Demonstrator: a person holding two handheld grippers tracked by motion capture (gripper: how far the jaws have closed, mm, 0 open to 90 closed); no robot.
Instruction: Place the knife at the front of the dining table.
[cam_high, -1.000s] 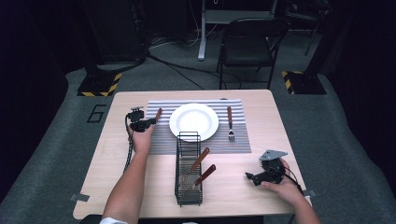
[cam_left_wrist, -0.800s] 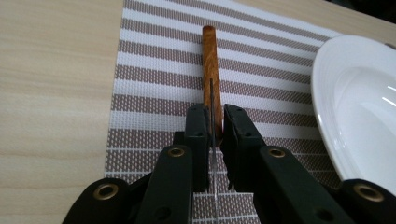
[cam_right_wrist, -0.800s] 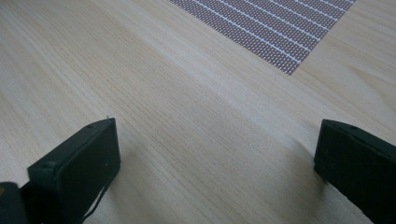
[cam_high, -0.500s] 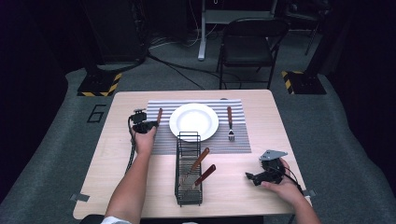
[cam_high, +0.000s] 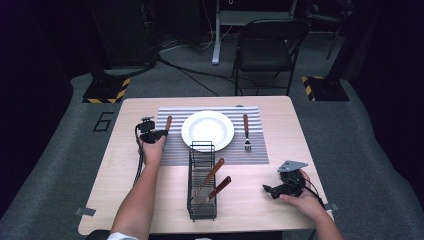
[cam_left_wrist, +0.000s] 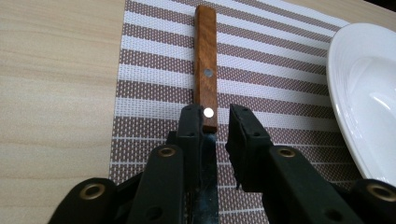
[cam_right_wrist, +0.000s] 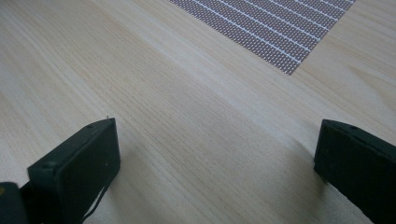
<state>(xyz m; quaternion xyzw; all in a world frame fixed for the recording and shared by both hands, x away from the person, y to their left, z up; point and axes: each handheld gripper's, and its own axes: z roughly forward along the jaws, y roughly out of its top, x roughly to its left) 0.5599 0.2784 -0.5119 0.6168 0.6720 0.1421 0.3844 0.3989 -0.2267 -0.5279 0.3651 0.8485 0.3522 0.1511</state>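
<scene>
Knife lies on striped placemat, left of plate. Left claw has just been opening, knife between its loosened jaws. Right claw gapes empty over bench.

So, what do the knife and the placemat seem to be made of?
Knife: the handle looks like reddish-brown wood with a smooth finish, showing grain and two shiny metal rivets; the blade, dark between the left gripper jaws, is probably steel. Placemat: it seems woven vinyl or fabric, matte, with a visible mesh texture in brown and white stripes.

plate centre mat | fork right | rack near
</scene>
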